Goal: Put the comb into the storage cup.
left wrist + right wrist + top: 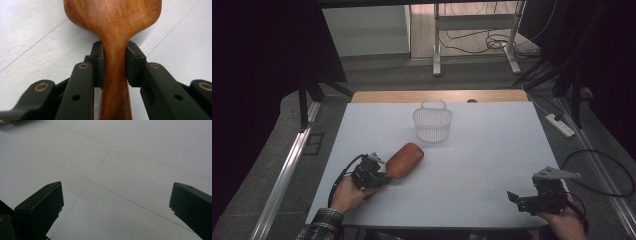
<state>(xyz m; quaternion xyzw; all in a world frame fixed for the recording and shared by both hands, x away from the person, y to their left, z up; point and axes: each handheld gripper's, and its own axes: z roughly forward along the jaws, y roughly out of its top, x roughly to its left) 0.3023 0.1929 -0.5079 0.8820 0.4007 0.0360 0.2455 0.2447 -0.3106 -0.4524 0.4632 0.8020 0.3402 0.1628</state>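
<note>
1. High view: the left hand-held gripper (379, 172) lies low at the near-left of the white surface (492, 150), angled toward the far right, with the person's left hand (347, 194) wrapped round its rear and a plaid cuff showing at the bottom edge.
2. Its jaws are closed on the narrow neck of a wooden brush (404, 160), whose broad reddish-brown head rests on the surface, pointing toward the far right.
3. Left gripper view: the two black pads (98, 62) press on either side of the wooden brush (115, 37) just below where the head widens; the handle runs down between the jaws.
4. High view: the right hand-held gripper (518, 199) sits at the near-right, pointing left, held by the right hand (562, 220), with a grey three-cornered plate on top.
5. Right gripper view: its jaws stand wide apart over bare surface (140, 157), holding nothing.
6. A white mesh basket (432, 120) with a hoop handle stands upright toward the far middle, near the brush head but apart from it.
7. No readable writing or labels anywhere I can make out.
</note>
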